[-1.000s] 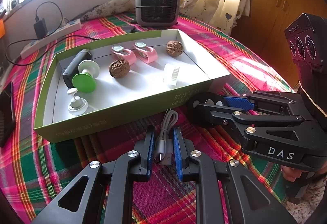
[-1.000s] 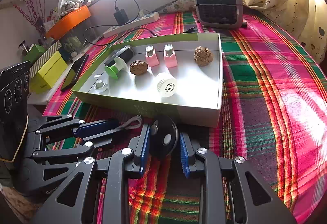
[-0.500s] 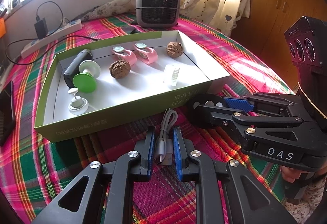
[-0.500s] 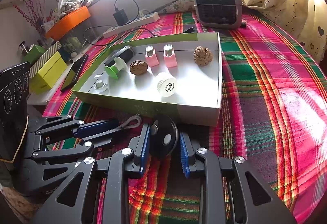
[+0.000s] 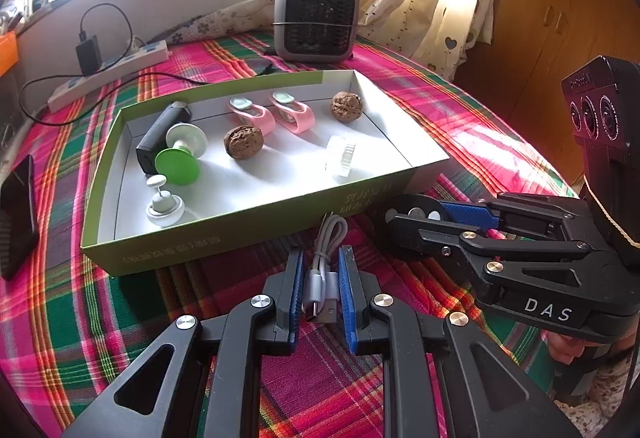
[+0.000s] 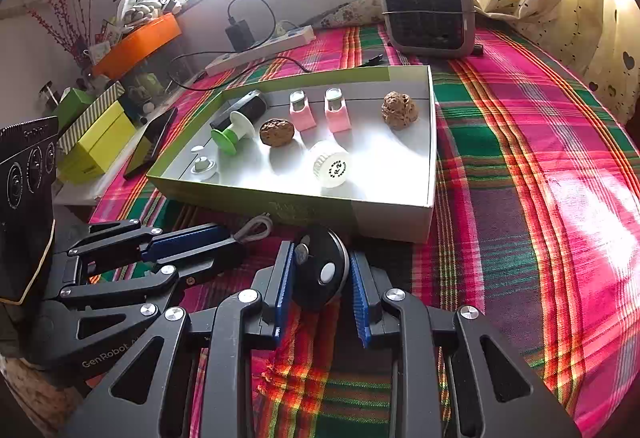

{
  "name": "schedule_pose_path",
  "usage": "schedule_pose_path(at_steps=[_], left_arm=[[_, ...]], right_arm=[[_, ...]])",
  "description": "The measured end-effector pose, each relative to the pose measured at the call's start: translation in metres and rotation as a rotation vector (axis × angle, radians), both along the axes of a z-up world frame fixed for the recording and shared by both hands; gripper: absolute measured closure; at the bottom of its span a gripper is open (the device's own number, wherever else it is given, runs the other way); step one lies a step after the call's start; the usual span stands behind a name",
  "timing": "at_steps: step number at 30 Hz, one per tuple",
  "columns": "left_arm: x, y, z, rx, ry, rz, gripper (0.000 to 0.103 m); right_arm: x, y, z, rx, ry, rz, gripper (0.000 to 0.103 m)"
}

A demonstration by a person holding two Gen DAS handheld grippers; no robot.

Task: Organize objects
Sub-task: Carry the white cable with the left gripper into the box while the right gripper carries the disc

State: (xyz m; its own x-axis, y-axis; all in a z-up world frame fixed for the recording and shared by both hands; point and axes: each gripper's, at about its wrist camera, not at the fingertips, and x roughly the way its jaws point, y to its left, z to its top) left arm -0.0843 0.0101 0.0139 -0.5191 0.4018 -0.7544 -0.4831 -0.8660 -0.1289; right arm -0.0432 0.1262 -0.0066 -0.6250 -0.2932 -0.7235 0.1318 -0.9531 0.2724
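Note:
In the left wrist view my left gripper point(image 5: 321, 254) is shut on a coiled white USB cable point(image 5: 326, 234) lying on the plaid cloth, just in front of the green box point(image 5: 248, 226). My right gripper point(image 6: 320, 252) is shut on a black round disc point(image 6: 322, 272) resting against the box's point(image 6: 384, 216) front wall. Each gripper also shows in the other's view, side by side. Inside the box lie two walnuts point(image 5: 244, 142), two pink clips point(image 5: 290, 114), a white ribbed cap point(image 6: 331, 168), a green and white spool point(image 5: 180, 158), a black cylinder point(image 5: 160, 136) and a small white knob point(image 5: 164, 202).
A grey fan heater point(image 5: 318, 20) stands behind the box. A power strip point(image 5: 108, 78) with a plugged charger and cord lies at the back left. A dark phone point(image 5: 18, 214) sits at the left edge. Yellow boxes point(image 6: 94, 142) are beyond the table's left side.

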Motion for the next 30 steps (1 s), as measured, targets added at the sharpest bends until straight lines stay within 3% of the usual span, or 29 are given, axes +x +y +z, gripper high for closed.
schedule_pose_path(at_steps=[3,15,17,20,30], left_arm=[[0.001,-0.001,0.001,0.001,0.0,0.004,0.095],[0.004,-0.006,-0.001,0.017,-0.023,0.009,0.096],[0.004,-0.009,-0.002,0.024,-0.027,0.021,0.093],[0.001,-0.009,-0.006,0.011,-0.04,0.027,0.079],[0.003,-0.004,-0.008,0.002,-0.036,0.007,0.078]], right_arm=[[0.002,0.0,0.001,-0.001,0.003,0.002,0.076],[0.008,-0.001,0.006,0.003,0.016,0.0,0.076],[0.008,-0.001,0.006,0.001,0.016,-0.001,0.076],[0.008,-0.001,0.005,0.001,0.015,-0.002,0.076],[0.007,-0.003,0.004,0.002,0.01,-0.002,0.076]])
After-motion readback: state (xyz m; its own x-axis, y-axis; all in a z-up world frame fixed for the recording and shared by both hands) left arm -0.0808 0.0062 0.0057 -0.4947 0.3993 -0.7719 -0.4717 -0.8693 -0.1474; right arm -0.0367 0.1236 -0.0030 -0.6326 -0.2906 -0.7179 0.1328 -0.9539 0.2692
